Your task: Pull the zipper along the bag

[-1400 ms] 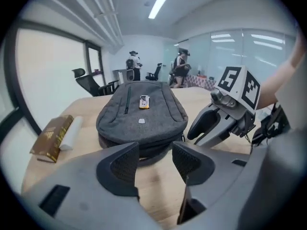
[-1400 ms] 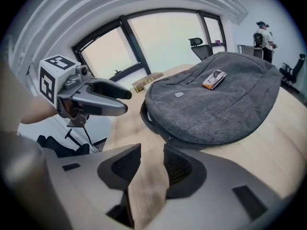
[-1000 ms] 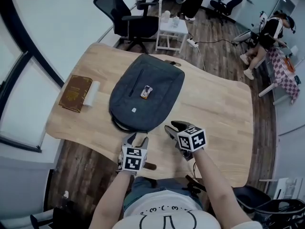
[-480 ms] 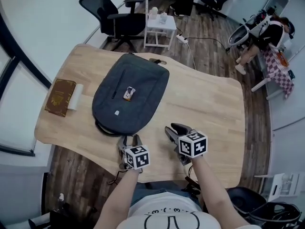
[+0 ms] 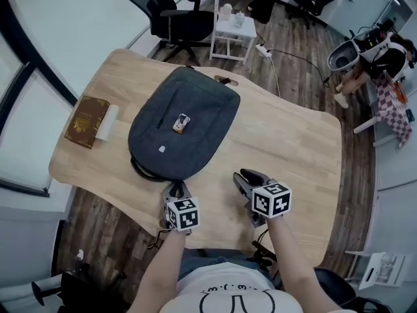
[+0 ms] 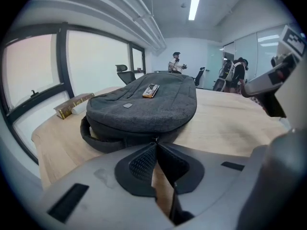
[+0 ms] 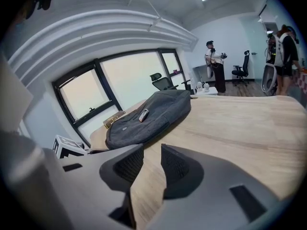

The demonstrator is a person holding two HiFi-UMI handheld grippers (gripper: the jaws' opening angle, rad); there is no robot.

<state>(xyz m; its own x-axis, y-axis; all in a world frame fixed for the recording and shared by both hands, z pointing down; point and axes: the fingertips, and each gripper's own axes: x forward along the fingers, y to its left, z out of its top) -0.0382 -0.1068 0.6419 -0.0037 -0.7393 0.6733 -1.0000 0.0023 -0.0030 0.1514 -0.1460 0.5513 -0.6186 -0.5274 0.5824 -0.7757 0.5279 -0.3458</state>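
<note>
A dark grey backpack [image 5: 195,103] lies flat on the wooden table [image 5: 293,142], with a small orange and white tag [image 5: 180,123] on top. My left gripper [image 5: 176,188] is at the bag's near edge, beside its carry handle [image 5: 140,171]. In the left gripper view its jaws [image 6: 156,140] are closed at the bag's seam [image 6: 144,104], with a small zipper pull pinched at the tips. My right gripper [image 5: 242,178] hovers over bare wood to the right of the bag. Its jaws [image 7: 151,157] have just been closing, stand partly apart and hold nothing.
A brown book [image 5: 86,122] and a white roll [image 5: 108,122] lie at the table's left end. Beyond the far edge stand an office chair [image 5: 186,21] and a white side table [image 5: 234,34]. People [image 5: 381,51] are at the far right.
My left gripper has come down to the bag's near edge and its jaws have gone from wide apart to shut. The right gripper has drifted slightly right.
</note>
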